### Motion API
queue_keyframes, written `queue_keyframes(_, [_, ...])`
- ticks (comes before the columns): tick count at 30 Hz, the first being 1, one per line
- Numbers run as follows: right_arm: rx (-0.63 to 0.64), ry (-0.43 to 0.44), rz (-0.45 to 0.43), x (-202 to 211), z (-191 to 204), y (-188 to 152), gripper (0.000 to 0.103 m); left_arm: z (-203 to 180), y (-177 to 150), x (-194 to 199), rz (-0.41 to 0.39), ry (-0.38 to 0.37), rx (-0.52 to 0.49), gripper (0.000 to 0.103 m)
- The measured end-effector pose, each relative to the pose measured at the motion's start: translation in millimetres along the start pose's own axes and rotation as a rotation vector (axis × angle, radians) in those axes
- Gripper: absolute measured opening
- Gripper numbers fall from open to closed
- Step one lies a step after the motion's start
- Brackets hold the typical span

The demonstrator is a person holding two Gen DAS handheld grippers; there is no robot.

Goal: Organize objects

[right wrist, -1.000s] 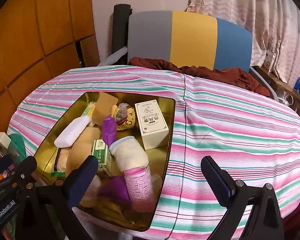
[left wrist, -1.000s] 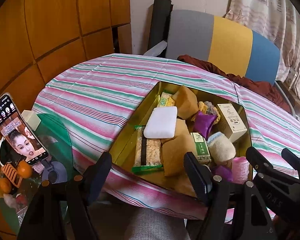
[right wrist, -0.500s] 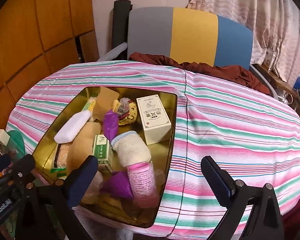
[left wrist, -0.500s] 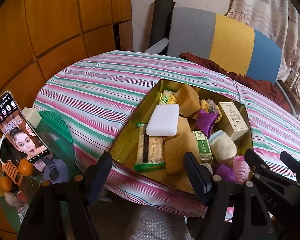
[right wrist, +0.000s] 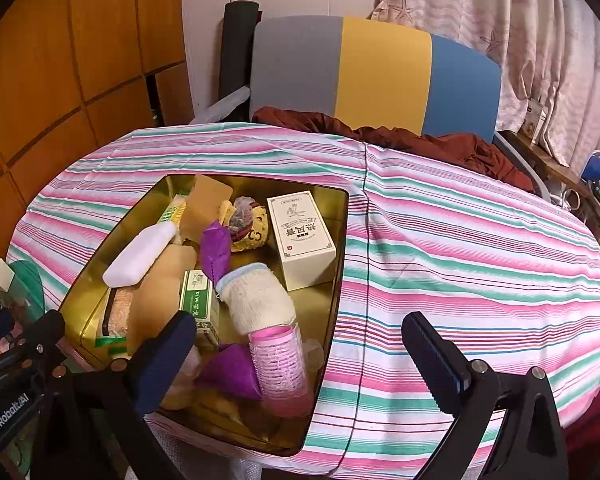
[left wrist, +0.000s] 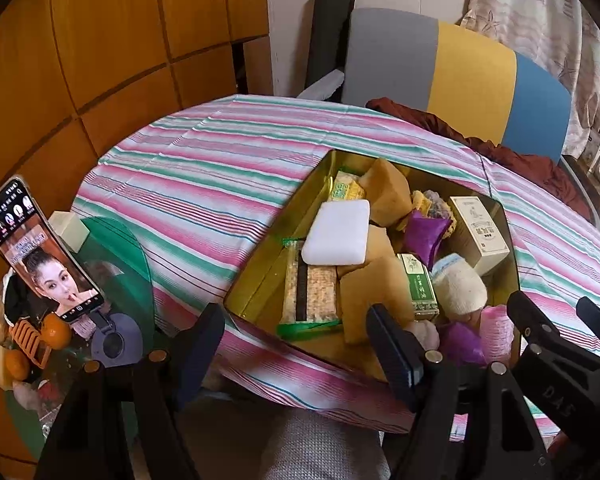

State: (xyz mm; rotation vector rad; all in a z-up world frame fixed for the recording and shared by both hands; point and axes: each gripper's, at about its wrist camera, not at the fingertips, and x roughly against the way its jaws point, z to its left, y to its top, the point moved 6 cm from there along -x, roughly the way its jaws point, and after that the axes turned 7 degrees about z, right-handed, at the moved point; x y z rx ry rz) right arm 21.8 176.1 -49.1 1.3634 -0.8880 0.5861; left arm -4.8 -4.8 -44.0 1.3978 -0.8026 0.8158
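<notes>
Both tongs hang at the near edge of the surface with nothing in them: left tongs spread wide, right tongs spread wide too, both short of the gold tray. Everything loose that I can see sits inside that tray: white pad lying across the oat bar packet, tan pouches leaning on each other, green box tilted, cream box upright in the far right corner, rolled white sock against it, purple sachet, pink hair roller at the near end. The striped cloth around the tray carries no object at all (the phone and fruit at the left stand on a separate glass top, and I do not count them). My read on progress: gathering is satisfied as things lie, since all items are in the one container. Tidiness is not; the pile is overlapped and askew. This fits either a heap waiting to be laid out on the cloth or a collection just finished, and I cannot settle which from here. No move is committed by either tongs.
</notes>
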Motion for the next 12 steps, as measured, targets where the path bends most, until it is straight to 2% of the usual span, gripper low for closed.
queue_keyframes(6, [-0.001, 0.000, 0.008, -3.6, 0.2, -1.3, 0.103, 0.0, -2.5, -7.7, 0.029, -0.014, 0.008, 0.074])
queue_keyframes(8, [0.002, 0.000, 0.009, -4.3, 0.7, -2.0, 0.103, 0.6, -3.8, -9.2, 0.032, -0.009, 0.011, 0.067])
queue_keyframes(12, [0.002, 0.002, 0.012, -5.6, 1.0, -2.8, 0.103, -0.7, -3.8, -9.1, 0.022, 0.007, 0.000, 0.066])
